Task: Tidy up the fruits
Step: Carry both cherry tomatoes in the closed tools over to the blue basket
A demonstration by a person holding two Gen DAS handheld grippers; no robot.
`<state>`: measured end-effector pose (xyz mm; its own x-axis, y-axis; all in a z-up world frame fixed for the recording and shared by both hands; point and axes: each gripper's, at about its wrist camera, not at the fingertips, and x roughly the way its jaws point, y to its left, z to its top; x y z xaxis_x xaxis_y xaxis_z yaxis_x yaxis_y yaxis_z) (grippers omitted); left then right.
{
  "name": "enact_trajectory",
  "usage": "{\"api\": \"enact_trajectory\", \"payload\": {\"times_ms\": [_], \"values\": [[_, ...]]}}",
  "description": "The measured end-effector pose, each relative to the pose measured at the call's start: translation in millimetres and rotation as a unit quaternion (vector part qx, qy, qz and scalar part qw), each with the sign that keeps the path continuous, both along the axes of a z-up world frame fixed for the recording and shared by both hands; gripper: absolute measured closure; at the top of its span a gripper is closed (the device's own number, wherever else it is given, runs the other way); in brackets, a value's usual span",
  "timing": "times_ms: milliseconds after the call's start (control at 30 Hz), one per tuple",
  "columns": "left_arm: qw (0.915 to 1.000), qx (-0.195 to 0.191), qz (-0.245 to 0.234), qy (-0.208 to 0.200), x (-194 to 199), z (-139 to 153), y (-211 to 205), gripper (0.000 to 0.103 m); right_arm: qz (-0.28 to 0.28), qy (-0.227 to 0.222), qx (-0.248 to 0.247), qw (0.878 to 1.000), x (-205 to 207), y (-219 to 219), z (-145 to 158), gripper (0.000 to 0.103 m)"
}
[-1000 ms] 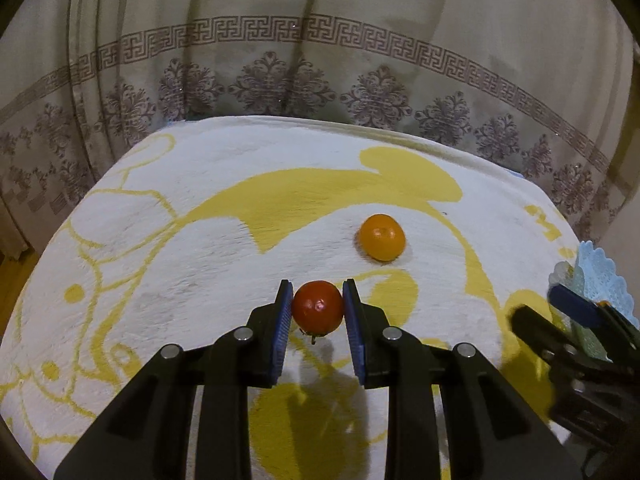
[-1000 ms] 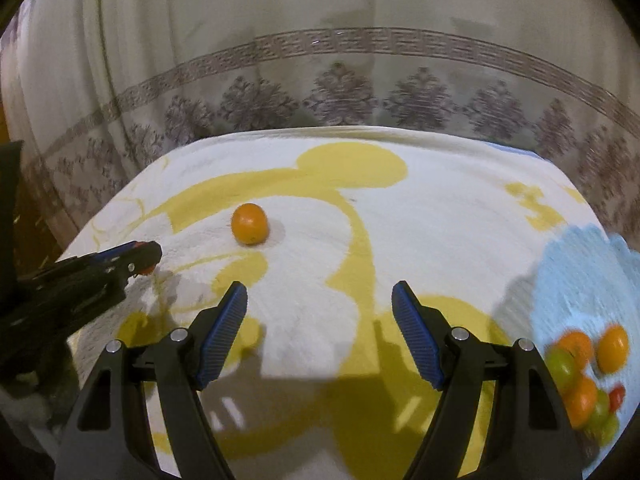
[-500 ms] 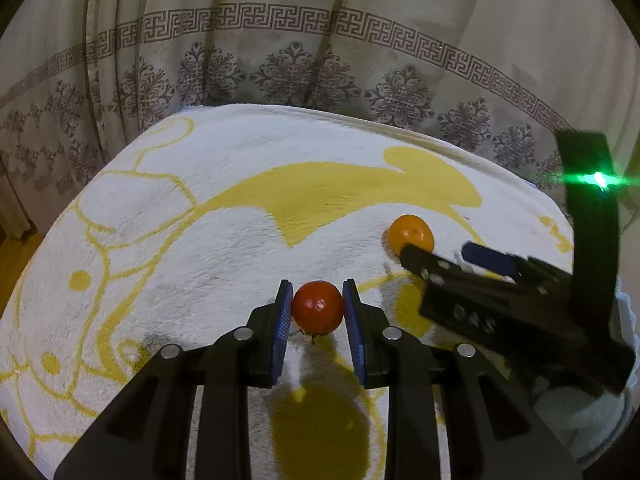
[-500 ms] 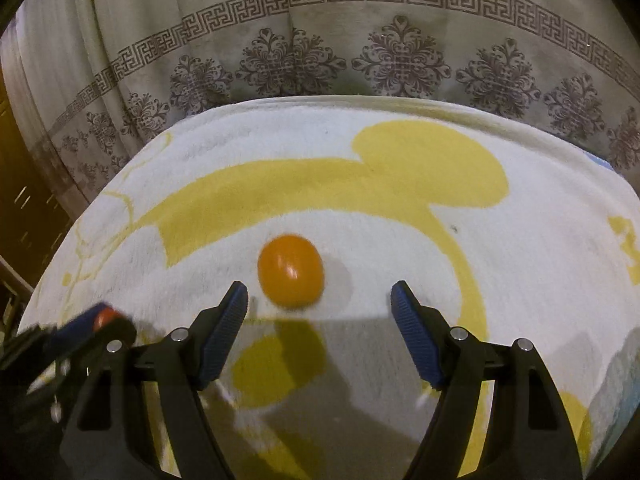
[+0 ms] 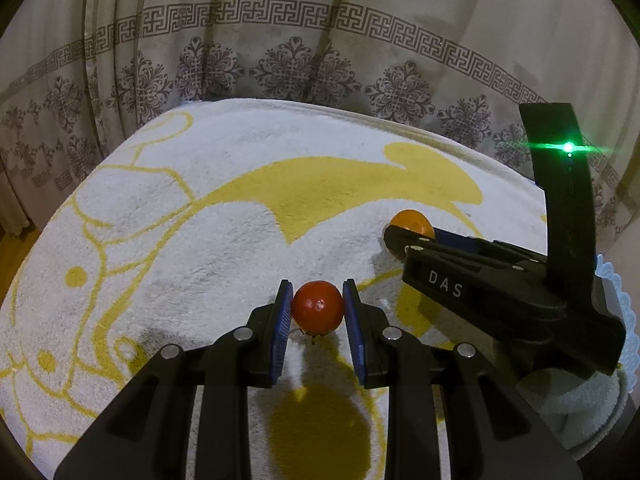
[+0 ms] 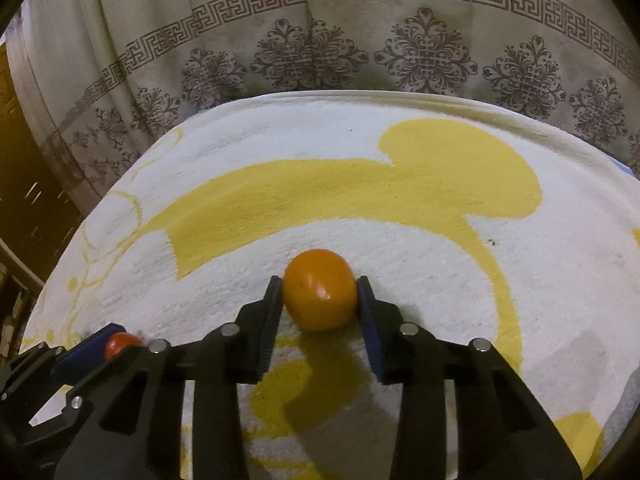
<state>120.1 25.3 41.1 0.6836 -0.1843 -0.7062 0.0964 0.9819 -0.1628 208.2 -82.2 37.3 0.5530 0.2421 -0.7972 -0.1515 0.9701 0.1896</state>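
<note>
Orange [image 6: 320,290] between closing right jaws; tomato [image 5: 318,307] clamped in left; blue dish edge [image 5: 618,292] left-view only.

My left claw [image 5: 317,309] points steeply down, both pads clamped on a tomato [image 5: 317,307]. My right claw [image 6: 320,294] angles down just beside it, jaws closing, pads touching an orange [image 6: 320,289] between them.

The white-and-yellow towel [image 6: 400,152] lies bare beyond the orange fruit [image 6: 320,290] up to the curtain [image 6: 360,40], which bounds the far edge. On the left gripper's [image 5: 316,312] right, the right gripper [image 5: 408,236] blocks passage; leftward the towel is unobstructed.
</note>
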Motion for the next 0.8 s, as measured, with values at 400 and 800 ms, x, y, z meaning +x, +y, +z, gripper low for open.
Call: {"api": "enact_trajectory", "payload": {"times_ms": [400,800], "values": [[1.0,-0.002,0.0,-0.01,-3,4,2,0.077,-0.013,-0.008,0.011,1.0,-34,-10,18,0.065],[0.9995,0.004,-0.008,-0.03,-14,15,-4,0.077,-0.024,-0.03,0.027,0.999,-89,-26,46,0.065]]}}
